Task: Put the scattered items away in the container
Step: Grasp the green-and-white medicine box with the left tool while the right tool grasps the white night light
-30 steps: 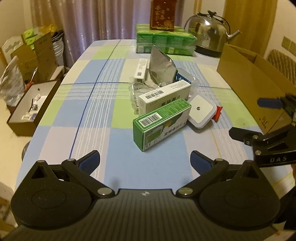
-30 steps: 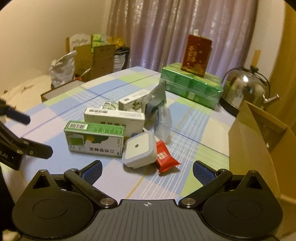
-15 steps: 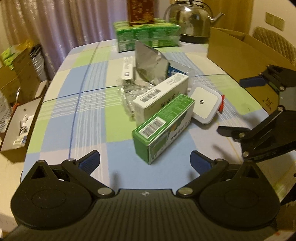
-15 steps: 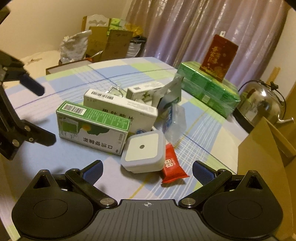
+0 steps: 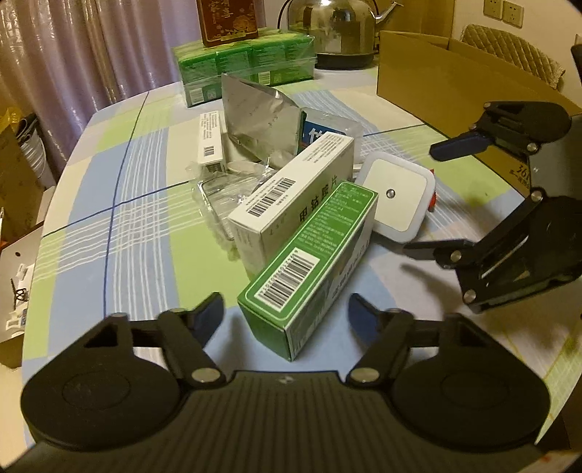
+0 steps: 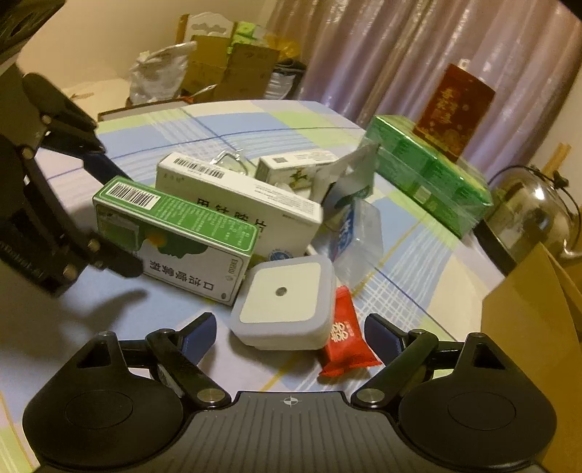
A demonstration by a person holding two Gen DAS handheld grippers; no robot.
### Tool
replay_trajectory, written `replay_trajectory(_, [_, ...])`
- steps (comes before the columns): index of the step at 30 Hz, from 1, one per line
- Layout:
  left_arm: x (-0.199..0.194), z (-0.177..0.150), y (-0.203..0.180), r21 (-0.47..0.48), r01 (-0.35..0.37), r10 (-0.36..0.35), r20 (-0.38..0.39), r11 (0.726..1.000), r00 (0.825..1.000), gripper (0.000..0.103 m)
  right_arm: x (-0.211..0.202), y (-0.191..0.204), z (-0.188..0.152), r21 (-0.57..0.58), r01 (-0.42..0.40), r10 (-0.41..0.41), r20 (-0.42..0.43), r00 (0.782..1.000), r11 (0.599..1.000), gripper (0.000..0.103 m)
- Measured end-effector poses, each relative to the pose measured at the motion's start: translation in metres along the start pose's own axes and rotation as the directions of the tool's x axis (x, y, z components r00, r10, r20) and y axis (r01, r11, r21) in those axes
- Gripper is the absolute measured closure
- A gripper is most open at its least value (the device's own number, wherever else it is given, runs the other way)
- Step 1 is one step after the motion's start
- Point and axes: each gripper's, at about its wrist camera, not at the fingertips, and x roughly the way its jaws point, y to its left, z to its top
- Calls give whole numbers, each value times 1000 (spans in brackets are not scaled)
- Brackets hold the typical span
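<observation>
Fingers (image 5: pixel 209 314) of the left gripper (image 5: pixel 285 314) are spread wide and grip nothing; the near end of the green box (image 5: pixel 309 269) sits in the gap between them, and whether either pad touches it I cannot tell. The gripper is low over the checked tablecloth (image 5: pixel 138 203) and points along the length of the box. The right gripper (image 6: pixel 289 333) is likewise released, its 2 fingers set apart on either side of the white square device (image 6: pixel 283 302) and the red packet (image 6: pixel 345 342), touching neither as far as can be seen. It comes at the pile from the side nearest the cardboard box (image 5: pixel 436 80), which stands open at the table's edge, well apart from the heap.

Counted in the pile: 1 green box, 1 large white box (image 5: pixel 291 196) leaning against it, 1 small white box (image 5: pixel 211 136) further back, 1 silver foil pouch (image 5: pixel 258 120) standing tilted, 1 clear plastic wrapper (image 6: pixel 358 242) with blue print, 1 white square device, 1 red packet just beside that device. All 7 lie on the table, none in the cardboard box.

Behind them are 1 shrink-wrapped green pack (image 5: pixel 243 63) with 1 dark red box (image 5: pixel 227 20) on top, and 1 metal kettle (image 5: pixel 338 27).
</observation>
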Motion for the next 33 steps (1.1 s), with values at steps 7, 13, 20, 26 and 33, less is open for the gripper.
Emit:
replay_trajectory(7, [-8,-2,2,-77,37,-40,-38,996,998,69,12,6,4,-39,2,-2,-11,1000,999,26])
replay_trajectory(13, [-15,-8,-9,-82,48,-52,-44,995,998,71,16,3,6,-3,2,-2,-25,1000,1000,39])
replay_trajectory(20, [-17,-8,-27,-3,4,-4,-24,1000,1000,62,-5,-10,-7,117,0,5,-40,999,993,40])
replay_trajectory(26, [-13,3,-31,-4,-15,15,-13,1000,1000,63,-36,-22,-31,247,7,11,-73,997,969,40])
replay_trajectory(33, [-18,5,-45,-17,21,-22,-59,1000,998,78,-70,-28,-57,357,19,16,-96,995,934,40])
